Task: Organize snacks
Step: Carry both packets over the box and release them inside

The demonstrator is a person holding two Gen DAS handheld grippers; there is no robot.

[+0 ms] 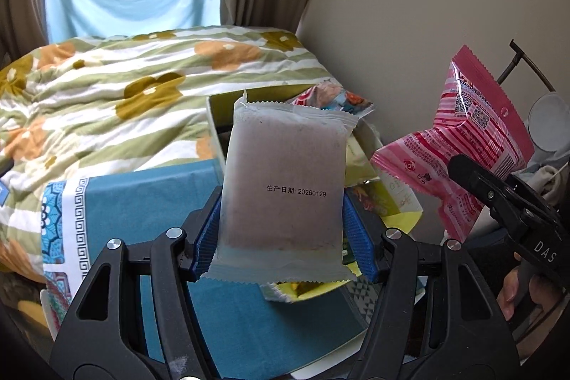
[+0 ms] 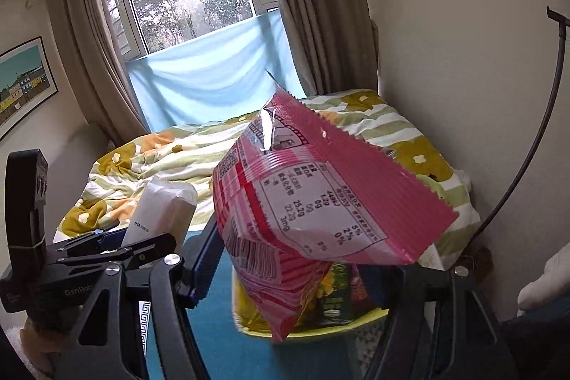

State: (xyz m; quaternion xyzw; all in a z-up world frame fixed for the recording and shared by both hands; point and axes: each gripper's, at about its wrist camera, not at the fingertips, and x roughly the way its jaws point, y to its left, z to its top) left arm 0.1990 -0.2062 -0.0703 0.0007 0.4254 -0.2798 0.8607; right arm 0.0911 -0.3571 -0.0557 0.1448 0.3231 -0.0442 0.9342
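Two grippers, the left gripper (image 1: 285, 230) and the right gripper (image 2: 302, 259), are showing, each holding one packet: one frosted white packet (image 1: 285, 177) and one pink packet (image 2: 320, 202). One yellow-green box (image 1: 217, 109) is sitting beyond them, holding several more snack packets, too overlapped for counting.

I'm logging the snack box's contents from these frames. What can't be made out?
- Left wrist view: the yellow-green snack box interior is blocked by the frosted white packet in the left gripper.
- Right wrist view: the pink striped bag in the right gripper covers most packets; labels are too small.
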